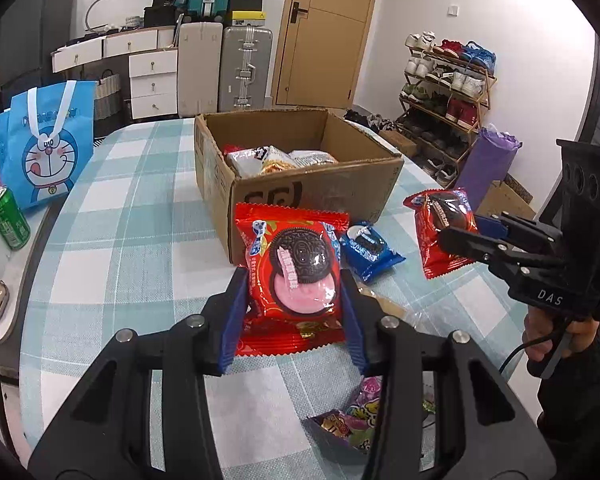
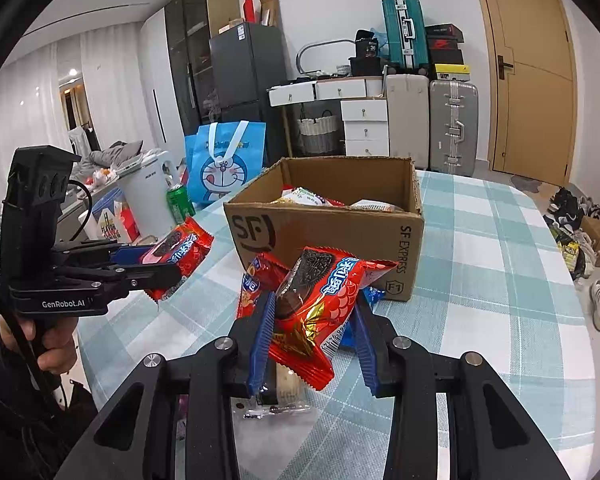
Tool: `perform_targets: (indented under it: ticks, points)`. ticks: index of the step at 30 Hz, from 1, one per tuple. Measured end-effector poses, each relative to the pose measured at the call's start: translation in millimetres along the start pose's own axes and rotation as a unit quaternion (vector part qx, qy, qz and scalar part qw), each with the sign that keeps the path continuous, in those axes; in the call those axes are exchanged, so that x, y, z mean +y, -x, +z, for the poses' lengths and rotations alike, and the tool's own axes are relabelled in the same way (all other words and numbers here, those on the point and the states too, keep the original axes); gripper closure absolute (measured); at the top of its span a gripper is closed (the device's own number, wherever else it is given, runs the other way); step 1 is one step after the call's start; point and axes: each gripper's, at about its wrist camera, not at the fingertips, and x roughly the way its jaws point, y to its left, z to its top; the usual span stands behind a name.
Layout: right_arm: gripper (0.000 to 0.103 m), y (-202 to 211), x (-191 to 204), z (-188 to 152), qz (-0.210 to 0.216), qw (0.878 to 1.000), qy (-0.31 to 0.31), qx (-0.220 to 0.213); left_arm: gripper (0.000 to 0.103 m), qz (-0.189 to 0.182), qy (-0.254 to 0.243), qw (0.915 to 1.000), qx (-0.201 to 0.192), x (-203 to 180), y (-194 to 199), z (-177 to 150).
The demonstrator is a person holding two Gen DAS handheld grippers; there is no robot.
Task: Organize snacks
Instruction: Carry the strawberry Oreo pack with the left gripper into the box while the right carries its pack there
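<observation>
Left wrist: red cookie packet (image 1: 292,276) between claw (image 1: 294,320) pads (clamped)

1. The box (image 1: 300,184) stands on the worktop (image 1: 112,216), with snack packets inside.
2. A cookie pack (image 1: 370,250) lies just before the box.
3. A candy bag (image 1: 356,420) lies nearer the worktop edge.
4. Left of the box, a can (image 1: 8,218) stands before a tote (image 1: 44,148).

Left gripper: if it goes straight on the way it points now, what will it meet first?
Probably the near wall of the cardboard box, just beyond the red pack that the left gripper holds. The blue pack lies a little right of that line; depth is unclear.
</observation>
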Motion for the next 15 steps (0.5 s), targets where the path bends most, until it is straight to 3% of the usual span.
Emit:
perform_targets:
  ticks: [15]
  points:
    - [0.066,4,-10,25,-0.002,0.998,-0.046,-0.038,0.062,0.007,0.017,0.9992,-0.035,8,-2,45]
